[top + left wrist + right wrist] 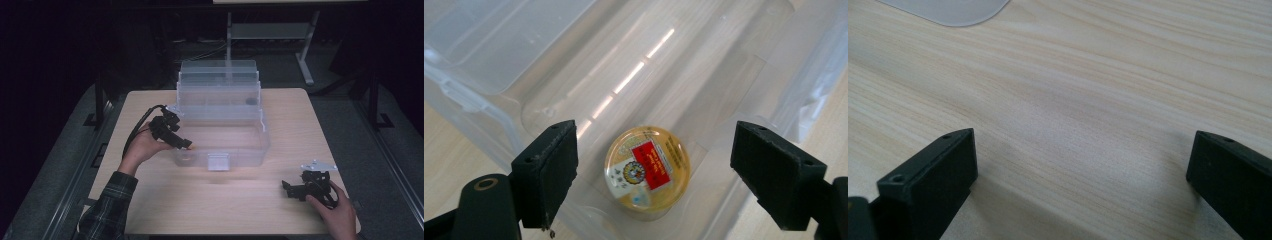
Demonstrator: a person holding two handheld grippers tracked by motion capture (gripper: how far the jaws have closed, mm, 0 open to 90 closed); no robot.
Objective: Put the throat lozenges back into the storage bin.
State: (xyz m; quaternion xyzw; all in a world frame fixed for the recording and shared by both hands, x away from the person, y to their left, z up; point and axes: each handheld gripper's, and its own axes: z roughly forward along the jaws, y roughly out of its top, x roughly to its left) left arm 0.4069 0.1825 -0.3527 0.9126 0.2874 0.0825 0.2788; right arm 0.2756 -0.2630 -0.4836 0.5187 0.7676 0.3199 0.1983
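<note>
My left gripper (pixel 651 175) hangs open above the jar (pixel 647 170) in the clear box (pixel 220 125); right gripper (pixel 1083 185), open, idles on the table (pixel 1088 90).

Open-topped bin (pixel 260 131); clear gaps beside jar (pixel 647 171)

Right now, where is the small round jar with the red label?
The jar lies inside the clear plastic box, at its near left corner, below the open left gripper.

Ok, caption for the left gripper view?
Open left hand-held gripper above a small jar lying in the clear bin.
</note>
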